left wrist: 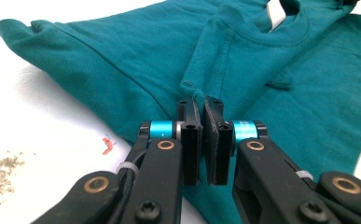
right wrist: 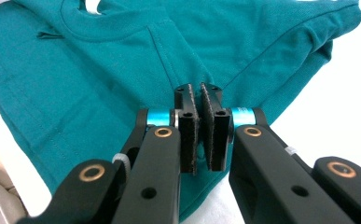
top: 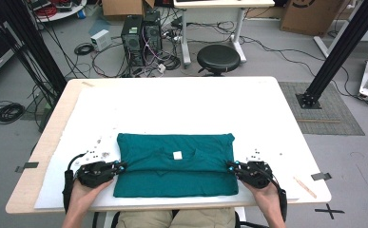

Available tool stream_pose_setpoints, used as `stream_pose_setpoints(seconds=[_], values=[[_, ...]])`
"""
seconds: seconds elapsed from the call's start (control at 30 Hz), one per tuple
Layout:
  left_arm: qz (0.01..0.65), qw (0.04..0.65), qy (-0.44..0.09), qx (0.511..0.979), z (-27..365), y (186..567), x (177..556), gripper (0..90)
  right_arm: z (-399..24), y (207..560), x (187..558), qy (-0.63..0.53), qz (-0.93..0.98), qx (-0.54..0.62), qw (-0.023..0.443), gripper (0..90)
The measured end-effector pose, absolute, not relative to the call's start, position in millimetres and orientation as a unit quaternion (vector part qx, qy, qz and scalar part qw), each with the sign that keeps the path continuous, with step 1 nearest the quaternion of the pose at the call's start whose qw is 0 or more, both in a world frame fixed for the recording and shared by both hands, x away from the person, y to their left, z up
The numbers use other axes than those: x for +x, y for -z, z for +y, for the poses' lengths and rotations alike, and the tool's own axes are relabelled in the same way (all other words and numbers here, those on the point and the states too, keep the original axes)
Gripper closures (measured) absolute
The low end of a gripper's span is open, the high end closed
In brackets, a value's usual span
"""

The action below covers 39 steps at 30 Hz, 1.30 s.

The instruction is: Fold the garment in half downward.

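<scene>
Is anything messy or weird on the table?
A little. There is a greyish speckled smudge and a small red mark on the white table cover beside the folded teal T-shirt. The shirt itself lies neat and square.

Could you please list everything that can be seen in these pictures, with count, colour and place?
T-shirt: one, teal, folded on the near half of the table, with a white label at its collar.
Table: one, white top on a pale wood board, centre of the high view.
Stool: one, black, on the floor beyond the table.
Computer towers: two, black, on the floor behind the table, among cables.
Cardboard boxes: at least two, brown, at the far edge of the room.
Tape cross: one, black, on the floor at the right.
Left gripper: one, black with blue parts, shut on the shirt's left edge.
Right gripper: one, black with blue parts, shut on the shirt's right edge.
</scene>
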<state>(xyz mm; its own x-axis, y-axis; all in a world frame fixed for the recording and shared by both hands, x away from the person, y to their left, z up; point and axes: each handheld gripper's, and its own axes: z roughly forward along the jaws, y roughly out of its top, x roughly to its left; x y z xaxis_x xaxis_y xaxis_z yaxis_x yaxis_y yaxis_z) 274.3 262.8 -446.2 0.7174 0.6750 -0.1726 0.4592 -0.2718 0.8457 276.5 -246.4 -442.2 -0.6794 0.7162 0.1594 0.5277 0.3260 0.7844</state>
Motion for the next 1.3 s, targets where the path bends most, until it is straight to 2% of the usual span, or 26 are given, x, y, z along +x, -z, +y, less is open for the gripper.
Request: stream_pose_setpoints(seconds=[0.17,0.2,0.27,0.37,0.57,0.8,0.97,1.03,1.1,1.23,1.3], values=[[0.358,0.473,-0.103,0.798,262,449,275,85.0,-247,445,276,-0.43,0.809,0.386,0.104,84.9],[0.359,0.477,-0.1,0.796,261,449,275,83.4,-247,446,277,-0.43,0.809,0.387,0.102,79.7],[0.357,0.487,-0.103,0.791,263,445,275,72.0,-248,444,278,-0.432,0.802,0.398,0.107,60.7],[0.347,0.504,-0.109,0.784,261,436,276,63.3,-250,434,279,-0.446,0.79,0.407,0.109,51.5],[0.328,0.511,-0.105,0.788,241,422,292,57.2,-234,415,287,-0.462,0.794,0.379,0.114,49.0],[0.333,0.474,-0.103,0.809,214,426,313,56.6,-209,426,314,-0.411,0.82,0.388,0.093,47.7],[0.339,0.451,-0.089,0.821,213,432,318,57.6,-202,440,322,-0.383,0.833,0.392,0.075,50.5],[0.337,0.448,-0.081,0.824,211,433,318,60.3,-202,441,320,-0.386,0.833,0.389,0.073,55.9],[0.333,0.441,-0.074,0.83,210,435,318,66.4,-201,441,318,-0.388,0.836,0.38,0.072,63.9],[0.323,0.438,-0.076,0.835,211,433,315,84.7,-200,441,315,-0.391,0.842,0.365,0.069,81.1],[0.318,0.45,-0.078,0.831,212,430,311,87.1,-202,440,312,-0.397,0.84,0.362,0.072,86.8]])
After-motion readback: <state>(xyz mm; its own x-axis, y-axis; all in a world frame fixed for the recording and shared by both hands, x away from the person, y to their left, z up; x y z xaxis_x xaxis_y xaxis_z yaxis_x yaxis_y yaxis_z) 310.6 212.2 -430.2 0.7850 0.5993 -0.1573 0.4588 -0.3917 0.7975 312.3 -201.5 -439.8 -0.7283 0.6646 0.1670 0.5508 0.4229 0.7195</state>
